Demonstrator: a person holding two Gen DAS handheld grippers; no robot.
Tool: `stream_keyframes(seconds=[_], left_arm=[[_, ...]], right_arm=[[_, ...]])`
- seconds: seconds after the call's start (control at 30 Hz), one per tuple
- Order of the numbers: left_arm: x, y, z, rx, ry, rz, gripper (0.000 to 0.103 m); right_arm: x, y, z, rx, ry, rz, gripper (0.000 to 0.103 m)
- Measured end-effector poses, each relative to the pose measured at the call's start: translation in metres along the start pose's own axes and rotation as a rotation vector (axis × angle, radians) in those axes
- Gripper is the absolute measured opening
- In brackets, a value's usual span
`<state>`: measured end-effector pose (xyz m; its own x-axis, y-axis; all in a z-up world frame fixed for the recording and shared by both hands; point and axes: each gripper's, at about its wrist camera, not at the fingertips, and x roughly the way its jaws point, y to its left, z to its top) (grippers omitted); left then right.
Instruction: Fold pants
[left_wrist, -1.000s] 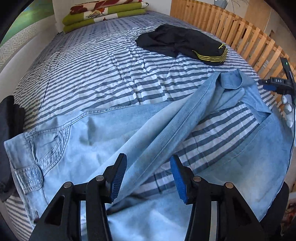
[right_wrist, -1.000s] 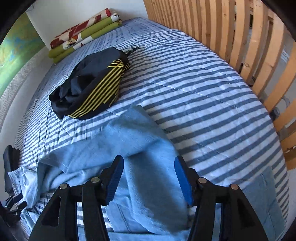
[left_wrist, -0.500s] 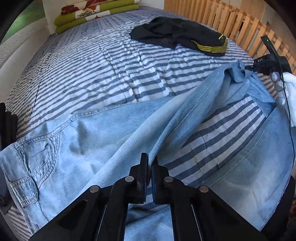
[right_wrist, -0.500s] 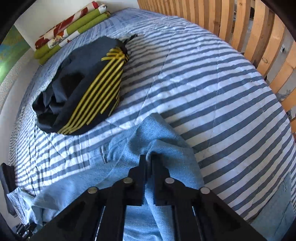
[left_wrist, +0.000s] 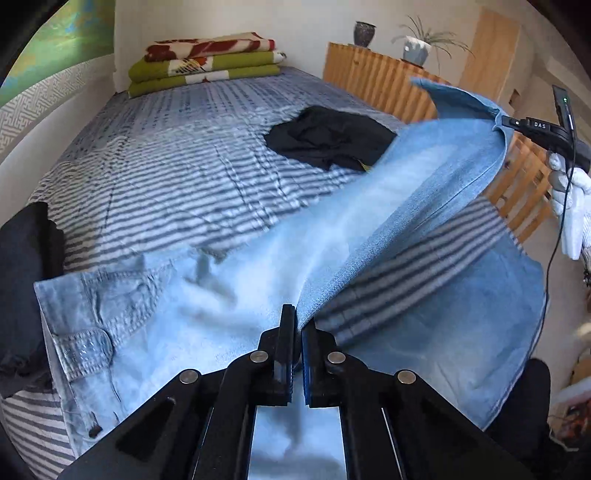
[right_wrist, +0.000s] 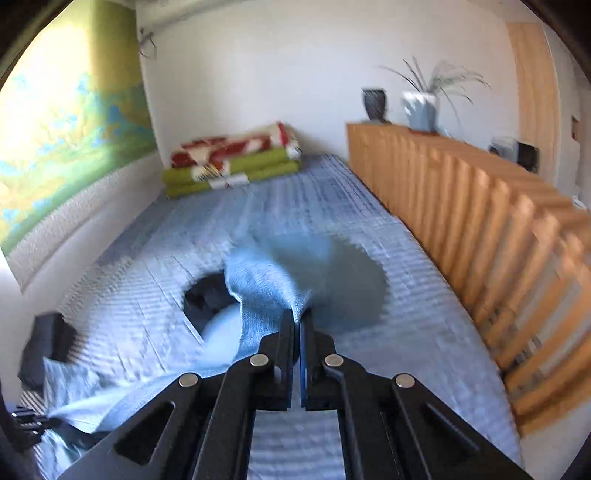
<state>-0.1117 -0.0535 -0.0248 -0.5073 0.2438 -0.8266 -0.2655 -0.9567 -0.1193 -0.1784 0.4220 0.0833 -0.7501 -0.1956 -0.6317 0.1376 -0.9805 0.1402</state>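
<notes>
Already both the left tongs (left_wrist: 298, 323) and right tongs (right_wrist: 297, 319) pinched one leg of the jeans (left_wrist: 207, 295) above the bed (left_wrist: 166, 177), its waistband near the bed's left edge, and a thin pinch could slip.

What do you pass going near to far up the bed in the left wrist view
Left gripper clamped on the jeans → black garment → folded blankets at the wall.
</notes>
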Motion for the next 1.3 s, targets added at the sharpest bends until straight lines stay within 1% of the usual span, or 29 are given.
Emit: stream_keyframes(seconds=[0.07,0.1,0.13,0.2,0.23,0.27,0.3,0.33,0.37,0.4,0.43,0.5,0.53,0.6,0.67,0.73,0.8,0.87,0.93,0.97,1.0,1.07,1.13,1.23,1.27,1.3], left_arm=[[0.012,-0.019,-0.025,0.062,0.066,-0.010,0.003],[0.023,-0.028,-0.037,0.093,0.108,-0.019,0.003],[0.036,-0.036,-0.049,0.114,0.164,-0.030,0.004],[0.059,-0.045,-0.070,0.117,0.267,-0.042,0.012],[0.064,-0.045,-0.076,0.105,0.288,-0.046,0.013],[0.063,-0.044,-0.079,0.090,0.284,-0.057,0.015],[0.059,-0.041,-0.079,0.066,0.275,-0.082,0.017],[0.054,-0.036,-0.078,0.036,0.261,-0.107,0.017],[0.049,-0.031,-0.077,0.009,0.247,-0.118,0.017],[0.045,-0.026,-0.075,-0.015,0.236,-0.123,0.017],[0.041,-0.020,-0.073,-0.034,0.223,-0.115,0.017],[0.034,-0.008,-0.070,-0.073,0.201,-0.108,0.017],[0.031,-0.004,-0.069,-0.090,0.194,-0.108,0.017],[0.029,0.002,-0.069,-0.119,0.182,-0.110,0.017],[0.029,0.008,-0.070,-0.156,0.178,-0.119,0.017],[0.025,0.011,-0.075,-0.164,0.178,-0.138,0.019],[0.021,0.009,-0.081,-0.144,0.191,-0.109,0.021],[0.020,0.010,-0.085,-0.140,0.204,-0.088,0.021],[0.019,0.012,-0.087,-0.142,0.212,-0.081,0.021],[0.018,0.013,-0.088,-0.141,0.212,-0.077,0.021],[0.018,0.013,-0.088,-0.139,0.210,-0.075,0.021],[0.019,0.013,-0.086,-0.142,0.209,-0.075,0.021],[0.021,0.010,-0.085,-0.134,0.206,-0.083,0.021],[0.025,0.005,-0.084,-0.121,0.209,-0.097,0.022],[0.028,0.003,-0.083,-0.119,0.211,-0.101,0.021],[0.030,0.001,-0.083,-0.119,0.214,-0.104,0.022]], right_arm=[[0.006,-0.023,-0.044,0.040,0.092,-0.045,0.002],[0.012,-0.033,-0.070,0.032,0.157,-0.084,0.003],[0.021,-0.044,-0.094,0.021,0.240,-0.111,0.005],[0.041,-0.069,-0.139,0.043,0.422,-0.141,0.005],[0.046,-0.081,-0.153,0.066,0.475,-0.167,0.005],[0.044,-0.090,-0.159,0.077,0.488,-0.187,0.005],[0.039,-0.097,-0.158,0.080,0.478,-0.200,0.005],[0.034,-0.102,-0.153,0.085,0.461,-0.205,0.007],[0.030,-0.105,-0.144,0.094,0.439,-0.208,0.014],[0.025,-0.107,-0.132,0.102,0.409,-0.207,0.025],[0.022,-0.103,-0.124,0.098,0.373,-0.192,0.031],[0.027,-0.084,-0.105,0.043,0.325,-0.136,0.050],[0.033,-0.071,-0.096,0.000,0.323,-0.113,0.052],[0.059,-0.038,-0.089,-0.066,0.335,-0.080,0.053],[0.094,-0.006,-0.092,-0.114,0.397,-0.028,0.053],[0.123,0.030,-0.096,-0.196,0.437,-0.024,0.053],[0.146,0.057,-0.107,-0.302,0.432,-0.086,0.053],[0.161,0.063,-0.118,-0.339,0.447,-0.137,0.052],[0.166,0.051,-0.115,-0.281,0.457,-0.132,0.036],[0.166,0.043,-0.112,-0.248,0.462,-0.126,0.011],[0.163,0.032,-0.108,-0.218,0.472,-0.133,0.000],[0.145,0.004,-0.100,-0.159,0.433,-0.167,0.000],[0.112,-0.034,-0.089,-0.066,0.376,-0.172,0.000],[0.065,-0.093,-0.081,0.078,0.299,-0.232,0.000],[0.057,-0.103,-0.081,0.099,0.291,-0.231,0.001],[0.053,-0.107,-0.082,0.099,0.302,-0.223,0.005]])
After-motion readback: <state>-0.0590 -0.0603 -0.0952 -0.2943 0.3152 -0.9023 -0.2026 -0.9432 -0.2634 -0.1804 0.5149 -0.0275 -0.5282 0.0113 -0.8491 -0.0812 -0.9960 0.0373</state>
